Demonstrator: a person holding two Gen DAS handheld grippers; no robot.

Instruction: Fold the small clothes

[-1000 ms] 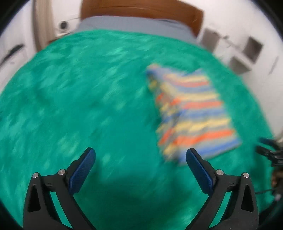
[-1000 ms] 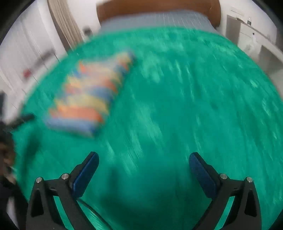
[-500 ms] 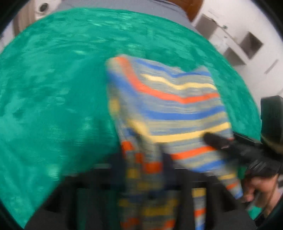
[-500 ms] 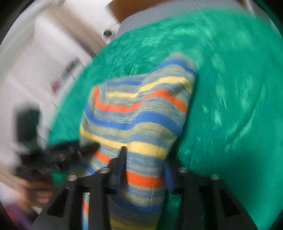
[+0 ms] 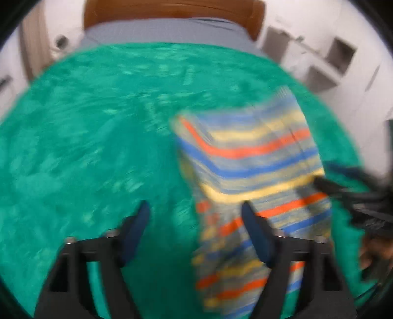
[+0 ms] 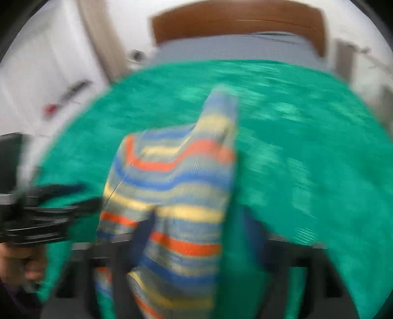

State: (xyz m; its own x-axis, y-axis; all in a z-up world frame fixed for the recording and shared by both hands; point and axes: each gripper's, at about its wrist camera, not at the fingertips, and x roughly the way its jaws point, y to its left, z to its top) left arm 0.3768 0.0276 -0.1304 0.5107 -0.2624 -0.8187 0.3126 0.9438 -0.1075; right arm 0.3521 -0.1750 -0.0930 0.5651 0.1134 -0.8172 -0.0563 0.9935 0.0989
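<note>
The striped knitted garment in blue, orange and yellow (image 5: 255,171) lies folded in a thick pad on the green plush bed cover (image 5: 86,147), so folding looks nearly finished. The left tongs (image 5: 195,216) gape wide and empty beside its near edge; the right tongs (image 6: 196,235) straddle its near end, grip too blurred to tell.

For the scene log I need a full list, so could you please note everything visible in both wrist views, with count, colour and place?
Striped garment: one, blue, yellow, orange and grey stripes, on the green cover, to the right in the left wrist view.
Green cover: one, teal green, spread over the bed.
Grey sheet: one, grey, at the head of the bed.
Headboard: one, brown wood, behind the sheet.
Wall shelves: white, at right.
Left gripper: black with blue pads, open, right finger over the garment.
Right gripper: black, garment between its fingers; blur hides the grip.
</note>
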